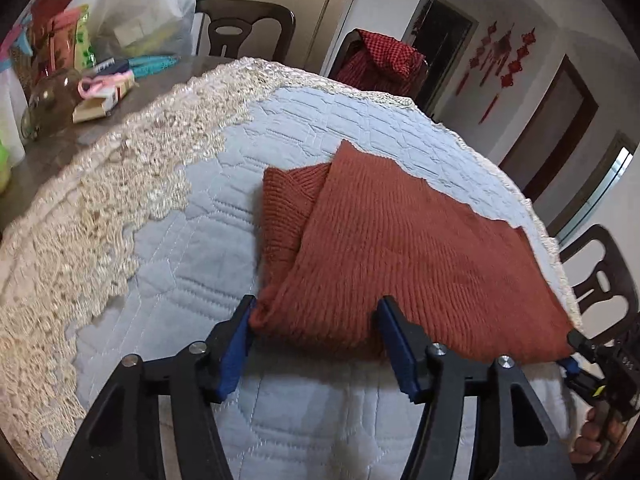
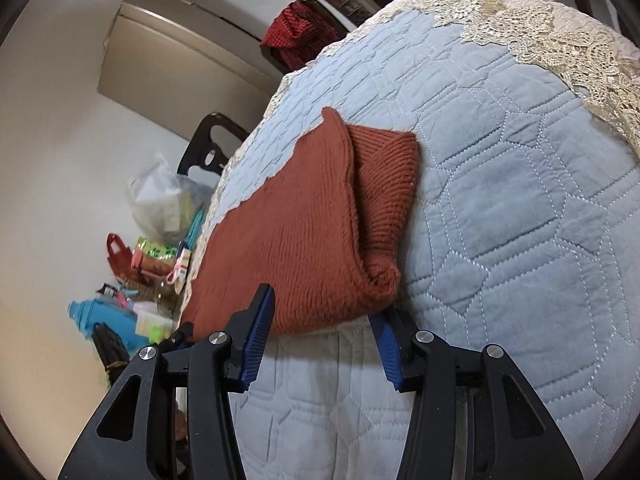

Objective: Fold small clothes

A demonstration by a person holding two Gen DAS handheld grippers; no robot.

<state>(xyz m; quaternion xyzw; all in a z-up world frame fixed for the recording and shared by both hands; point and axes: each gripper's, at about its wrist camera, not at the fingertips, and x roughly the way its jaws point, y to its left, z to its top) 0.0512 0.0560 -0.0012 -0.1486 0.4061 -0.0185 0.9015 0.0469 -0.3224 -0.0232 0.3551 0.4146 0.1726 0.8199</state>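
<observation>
A rust-orange knitted garment lies folded on a light blue quilted cloth; one narrower ribbed part sticks out from under the top layer. My left gripper is open, and its blue pads straddle the near left corner of the garment without pressing on it. My right gripper is open too, its fingers on either side of the garment's near edge by the rolled corner. In the left wrist view the right gripper's tip sits at the garment's near right corner.
Cream lace trim borders the quilted cloth. Beyond it the table holds a plastic bag, a glass jar, small boxes and bottles. Dark wooden chairs stand around, one draped with a red checked garment.
</observation>
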